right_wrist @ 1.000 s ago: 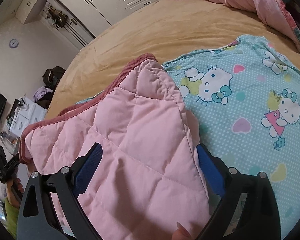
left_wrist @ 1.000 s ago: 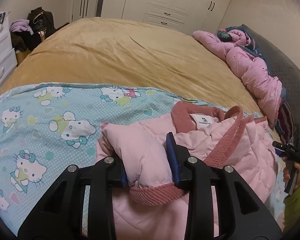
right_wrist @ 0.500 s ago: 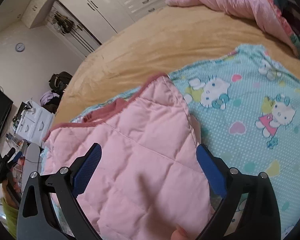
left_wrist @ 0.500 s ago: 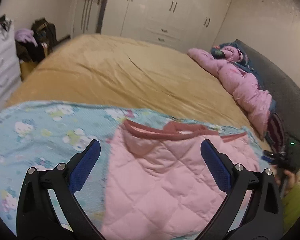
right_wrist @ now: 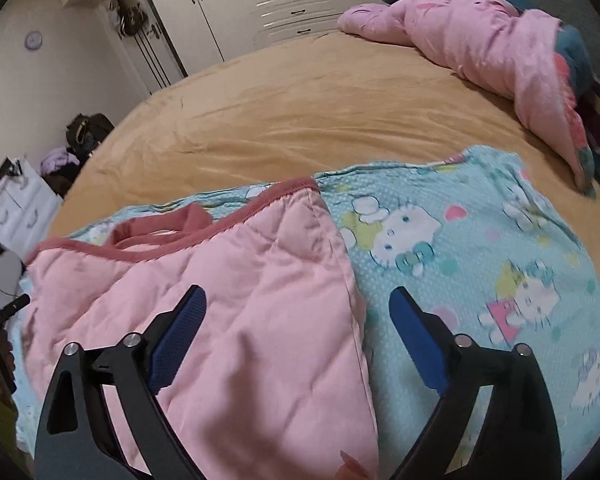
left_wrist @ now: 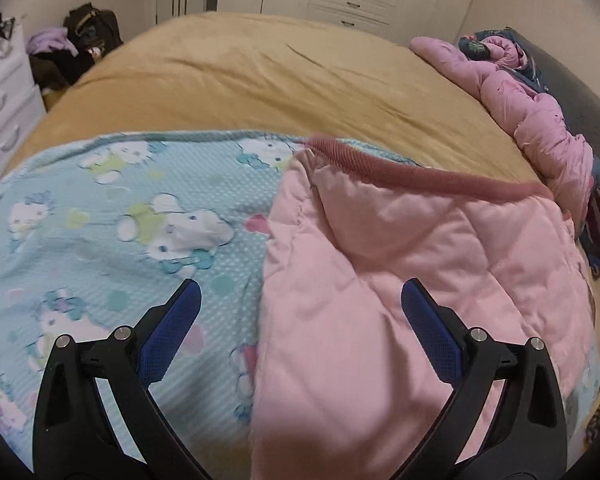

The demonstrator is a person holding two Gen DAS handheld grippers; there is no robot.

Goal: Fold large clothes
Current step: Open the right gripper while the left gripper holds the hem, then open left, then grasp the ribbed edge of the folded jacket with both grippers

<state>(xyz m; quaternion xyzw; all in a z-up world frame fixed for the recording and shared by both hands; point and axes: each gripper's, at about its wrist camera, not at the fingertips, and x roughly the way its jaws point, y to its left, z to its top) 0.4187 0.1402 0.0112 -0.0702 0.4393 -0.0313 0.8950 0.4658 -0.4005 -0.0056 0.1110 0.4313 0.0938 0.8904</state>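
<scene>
A pink quilted jacket (left_wrist: 420,280) with dark pink ribbed trim lies folded on a light blue Hello Kitty sheet (left_wrist: 120,232) on the bed. My left gripper (left_wrist: 300,312) is open and empty above the jacket's left edge. In the right wrist view the jacket (right_wrist: 240,320) lies left of centre on the sheet (right_wrist: 480,260). My right gripper (right_wrist: 296,316) is open and empty over the jacket's right edge.
A tan blanket (left_wrist: 280,80) covers the bed beyond the sheet. A crumpled pink quilt (right_wrist: 480,40) lies at the far right by the headboard. White drawers (left_wrist: 0,92) and a dark bag (left_wrist: 88,40) stand left. White wardrobes (right_wrist: 280,0) line the back wall.
My left gripper has let go of the jacket's sleeve, opened wide and drawn back. The jacket now lies flatter. My right gripper stays open and has shifted slightly right.
</scene>
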